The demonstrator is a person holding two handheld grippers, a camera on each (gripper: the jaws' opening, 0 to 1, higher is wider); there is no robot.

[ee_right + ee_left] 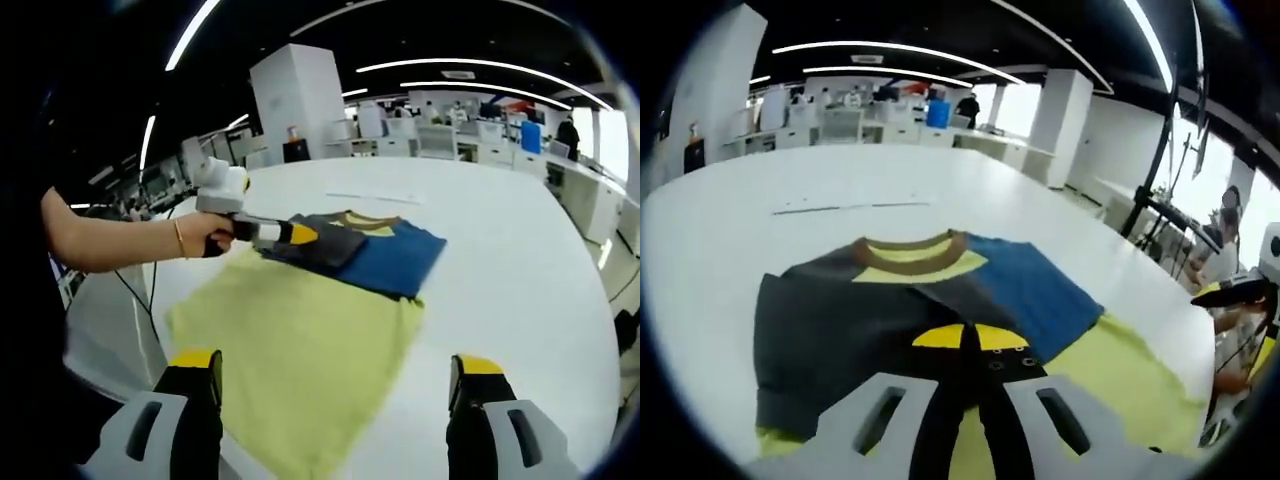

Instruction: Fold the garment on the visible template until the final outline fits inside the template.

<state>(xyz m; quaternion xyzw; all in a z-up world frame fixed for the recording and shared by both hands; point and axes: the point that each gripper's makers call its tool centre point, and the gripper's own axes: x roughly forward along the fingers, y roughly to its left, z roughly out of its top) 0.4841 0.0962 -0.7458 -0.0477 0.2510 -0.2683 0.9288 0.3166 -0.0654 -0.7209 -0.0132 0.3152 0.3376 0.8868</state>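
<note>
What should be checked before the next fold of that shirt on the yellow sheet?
1. Left hand-held gripper has a hold on the garment: ok, its yellow-tipped jaws are closed on the dark folded flap.
2. Right hand-held gripper free: ok, jaws open, holding nothing.
3. Garment lies on the yellow template: not ok, its blue far part overhangs onto the white table.
4. Outline fits inside the template: not ok.
5. Garment and template both visible: ok.
6. Fold lies flat: cannot tell.
</note>
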